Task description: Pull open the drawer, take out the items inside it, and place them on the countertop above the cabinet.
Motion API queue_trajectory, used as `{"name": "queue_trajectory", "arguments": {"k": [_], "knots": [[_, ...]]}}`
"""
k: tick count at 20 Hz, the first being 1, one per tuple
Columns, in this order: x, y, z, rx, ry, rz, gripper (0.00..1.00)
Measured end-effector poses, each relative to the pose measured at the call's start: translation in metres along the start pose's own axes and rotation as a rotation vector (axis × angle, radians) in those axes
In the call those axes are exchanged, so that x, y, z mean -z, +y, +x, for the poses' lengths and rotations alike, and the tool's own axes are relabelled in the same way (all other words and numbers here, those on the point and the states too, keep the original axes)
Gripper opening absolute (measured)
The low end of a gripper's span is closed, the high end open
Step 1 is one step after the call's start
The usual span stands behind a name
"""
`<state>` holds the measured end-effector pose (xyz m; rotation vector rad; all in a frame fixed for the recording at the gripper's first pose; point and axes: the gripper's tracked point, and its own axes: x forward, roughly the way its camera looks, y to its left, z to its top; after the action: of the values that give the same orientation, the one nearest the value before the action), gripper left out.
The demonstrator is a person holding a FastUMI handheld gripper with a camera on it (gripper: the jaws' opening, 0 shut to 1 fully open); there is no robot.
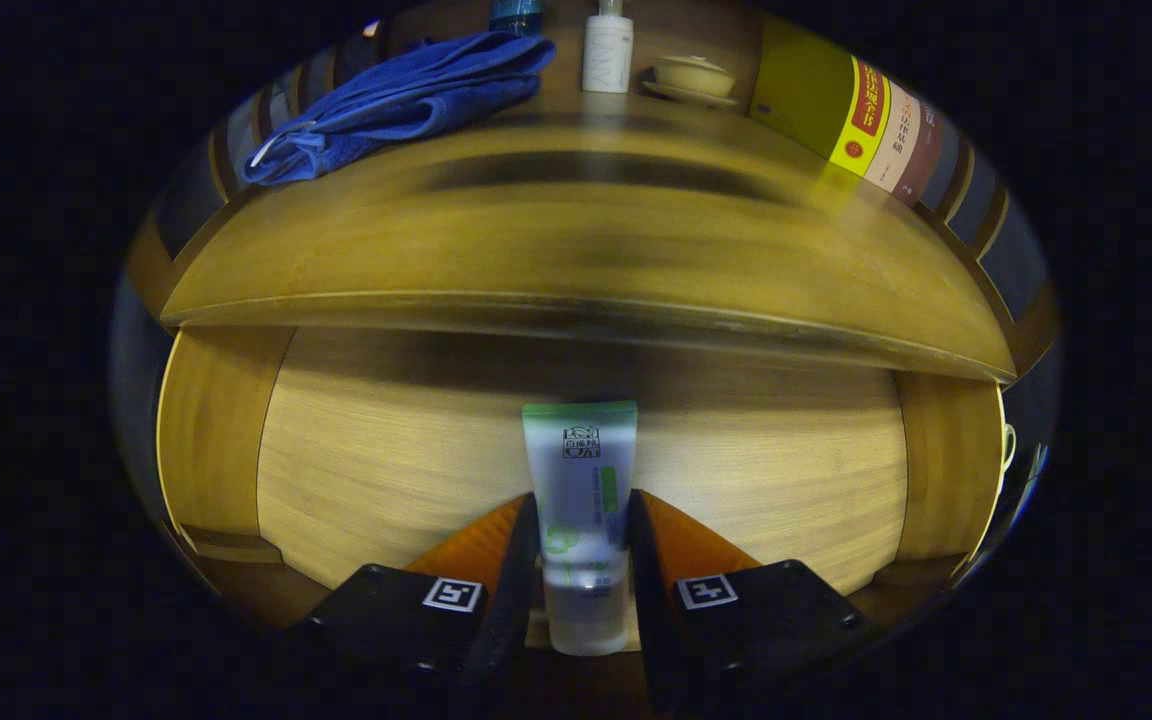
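Gripper view. Table (586, 250) of wood across the upper half of the frame, front edge curving from left to right, with a broad bare stretch of top between that edge and the things at the back. Blue towel (406, 95) bunched at upper left, white bottle (606, 55) and small lidded bowl (693, 75) on a saucer at top centre, yellow book (836, 110) standing at upper right. Below the edge, pale wooden drawer (386, 470) filling the middle of the frame, flanked by cabinet side panels at left and right; whether pulled out or pushed in, cannot tell.

Hand-held gripper (582, 545) at bottom centre, looking level and straight at the wood, fingers clamped on a tube (581, 500), one finger pressed against each side.

Tube held upright between the fingers, long axis vertical in the frame, flat crimped green end pointing up towards the table edge, cap end down at the bottom of the frame. Crimped end below the table's front edge, with open space around it in front of the drawer.
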<state>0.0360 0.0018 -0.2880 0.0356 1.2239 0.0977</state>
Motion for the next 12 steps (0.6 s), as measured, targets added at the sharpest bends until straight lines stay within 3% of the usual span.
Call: {"name": "queue_trajectory", "arguments": {"k": [5,6,7,8,9,10,12], "knots": [[-0.031,0.003,-0.063,-0.021,-0.132,-0.017,0.56],[-0.013,0.016,-0.094,-0.032,-0.155,-0.014,0.57],[-0.028,0.002,-0.108,-0.046,-0.179,-0.006,0.57],[-0.039,0.012,-0.067,-0.058,-0.205,-0.006,0.57],[-0.046,0.006,-0.061,-0.061,-0.233,-0.011,0.57],[-0.046,0.010,-0.099,-0.060,-0.259,-0.018,0.57],[-0.046,0.012,-0.117,-0.069,-0.289,-0.014,0.56]]}}
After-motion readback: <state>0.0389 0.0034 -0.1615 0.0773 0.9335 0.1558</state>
